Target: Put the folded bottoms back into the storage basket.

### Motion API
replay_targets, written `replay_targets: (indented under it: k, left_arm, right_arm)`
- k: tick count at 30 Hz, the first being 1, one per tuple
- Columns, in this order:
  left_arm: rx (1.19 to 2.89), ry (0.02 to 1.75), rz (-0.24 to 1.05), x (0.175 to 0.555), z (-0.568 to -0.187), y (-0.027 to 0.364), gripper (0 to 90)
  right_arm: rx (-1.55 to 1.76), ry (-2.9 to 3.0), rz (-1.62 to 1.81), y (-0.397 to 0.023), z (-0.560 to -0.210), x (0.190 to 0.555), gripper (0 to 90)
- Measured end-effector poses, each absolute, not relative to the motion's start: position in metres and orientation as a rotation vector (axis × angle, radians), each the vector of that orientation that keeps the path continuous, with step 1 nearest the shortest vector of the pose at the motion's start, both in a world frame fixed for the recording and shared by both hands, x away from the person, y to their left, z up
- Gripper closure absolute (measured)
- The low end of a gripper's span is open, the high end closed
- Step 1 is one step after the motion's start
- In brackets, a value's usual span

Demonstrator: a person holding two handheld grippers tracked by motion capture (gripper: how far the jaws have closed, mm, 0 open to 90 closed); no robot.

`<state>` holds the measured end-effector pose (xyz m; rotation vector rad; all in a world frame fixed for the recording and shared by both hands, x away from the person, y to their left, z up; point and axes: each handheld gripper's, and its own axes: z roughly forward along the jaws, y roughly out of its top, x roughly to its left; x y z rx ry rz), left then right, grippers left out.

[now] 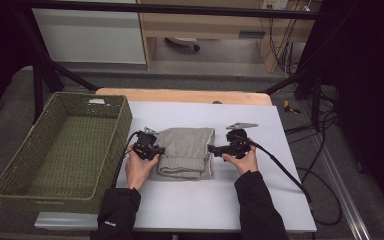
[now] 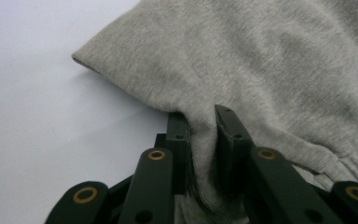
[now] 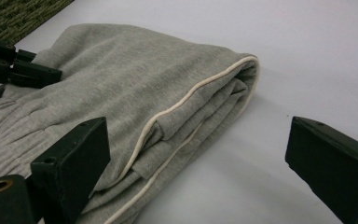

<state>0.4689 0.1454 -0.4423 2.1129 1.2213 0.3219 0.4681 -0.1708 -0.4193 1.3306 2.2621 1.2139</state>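
Observation:
A folded grey garment point(image 1: 185, 150) with pale piping lies in the middle of the white table point(image 1: 205, 205). My left gripper point(image 1: 160, 150) is at its left edge, shut on a pinch of the grey fabric point(image 2: 261, 56), which bunches between the jaws point(image 2: 200, 119). My right gripper point(image 1: 212, 148) sits at the garment's right edge with its jaws wide apart point(image 3: 196, 140). The folded corner of the garment point(image 3: 135, 84) lies next to its left jaw, not pressed. The left gripper point(image 3: 14, 65) appears on the far side in the right gripper view.
A large green woven basket point(image 1: 125, 120) stands off the table's left side, close to the garment. Cables trail from both grippers, the right one point(image 1: 285, 172) running across the table toward its right edge. Black frame bars and floor cables surround the table.

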Motion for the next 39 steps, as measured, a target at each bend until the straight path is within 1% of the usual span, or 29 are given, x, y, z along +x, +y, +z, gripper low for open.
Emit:
replay_targets:
  k: [9,18,19,25,26,27,29,31,35,39]
  left_arm:
    - [2.111,1.221,0.317,0.469,-0.442,0.146,76.7]
    - [2.11,1.218,0.313,0.469,-0.443,0.147,76.8]
    - [2.11,1.219,0.314,0.469,-0.443,0.146,76.7]
    - [2.111,1.219,0.314,0.469,-0.443,0.146,76.7]
    - [2.111,1.218,0.314,0.469,-0.443,0.146,76.7]
    - [2.111,1.218,0.314,0.469,-0.443,0.146,76.7]
    - [2.111,1.218,0.314,0.469,-0.443,0.146,76.7]
    - [2.112,1.219,0.315,0.469,-0.443,0.146,76.7]
    - [2.112,1.218,0.315,0.469,-0.443,0.146,76.8]
    - [2.109,1.218,0.315,0.469,-0.443,0.146,76.7]
  right_arm:
    - [1.361,2.295,1.179,-0.155,-0.435,0.479,15.8]
    - [1.36,2.332,1.132,-0.148,-0.446,0.479,23.0]
    - [1.36,2.338,1.132,-0.147,-0.447,0.478,25.8]
    - [1.371,2.354,1.123,-0.145,-0.45,0.476,30.0]
    - [1.367,2.349,1.124,-0.144,-0.45,0.475,32.9]
    - [1.367,2.349,1.124,-0.144,-0.45,0.475,32.9]
    - [1.377,2.356,1.129,-0.144,-0.449,0.475,36.6]
    - [1.379,2.366,1.132,-0.143,-0.449,0.474,41.8]
    - [1.394,2.369,1.129,-0.141,-0.448,0.472,47.0]
    - [1.408,2.378,1.148,-0.141,-0.448,0.472,54.9]
